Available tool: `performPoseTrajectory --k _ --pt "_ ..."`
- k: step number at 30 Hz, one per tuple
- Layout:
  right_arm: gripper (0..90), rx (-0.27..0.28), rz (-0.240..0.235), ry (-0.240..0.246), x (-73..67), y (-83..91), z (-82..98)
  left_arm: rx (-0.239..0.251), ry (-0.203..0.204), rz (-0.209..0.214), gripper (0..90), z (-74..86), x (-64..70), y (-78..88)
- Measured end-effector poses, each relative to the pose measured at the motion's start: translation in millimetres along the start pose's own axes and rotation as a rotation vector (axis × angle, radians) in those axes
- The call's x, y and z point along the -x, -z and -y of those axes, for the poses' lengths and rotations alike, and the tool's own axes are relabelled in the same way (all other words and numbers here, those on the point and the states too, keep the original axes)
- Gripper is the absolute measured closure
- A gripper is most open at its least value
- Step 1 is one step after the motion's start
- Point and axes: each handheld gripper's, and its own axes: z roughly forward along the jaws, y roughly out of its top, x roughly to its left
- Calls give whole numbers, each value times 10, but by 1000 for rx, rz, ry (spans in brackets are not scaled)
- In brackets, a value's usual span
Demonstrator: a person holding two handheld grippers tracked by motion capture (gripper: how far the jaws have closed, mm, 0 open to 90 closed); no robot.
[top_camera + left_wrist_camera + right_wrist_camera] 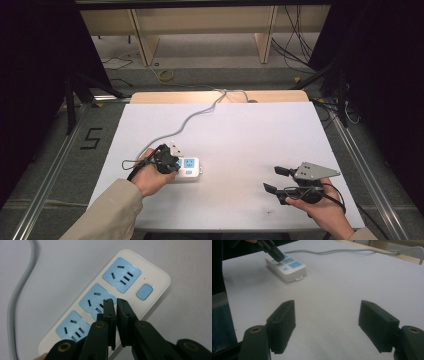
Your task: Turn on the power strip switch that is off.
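A white power strip (190, 168) with blue sockets lies on the white table (250, 135), left of centre. In the left gripper view it shows up close as the power strip (156, 275), with three blue sockets and a blue switch (144, 291). My left gripper (173, 166) hangs just over its middle socket. The jaws of my left gripper (114, 302) stand almost together, a thin slit between them and nothing in it. My right gripper (272, 179) rests at the front right, open and empty. From my right gripper (327, 312) the strip (289, 271) lies far off to the upper left.
The strip's grey cable (190, 120) snakes to the table's far edge and drops off behind it. Wooden shelving and loose cables sit on the floor beyond. The table's front edge runs just below both hands.
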Motion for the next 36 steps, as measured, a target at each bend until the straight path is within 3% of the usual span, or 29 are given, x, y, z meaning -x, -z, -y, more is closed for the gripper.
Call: performPoseTrajectory --k 9,16,28,33,36 --pt "301 -1 0 0 -1 0 0 83 22 -35 803 21 -38 115" --pt "301 0 0 0 0 0 0 206 37 -58 692 44 -60 212" --pt "301 0 0 0 -2 0 -2 360 30 -90 368 111 -108 307" --pt "301 0 -1 0 -3 -1 -3 402 49 -73 245 176 -103 317" --pt "301 1 -1 1 -3 -2 -4 425 61 -54 224 212 -98 333"
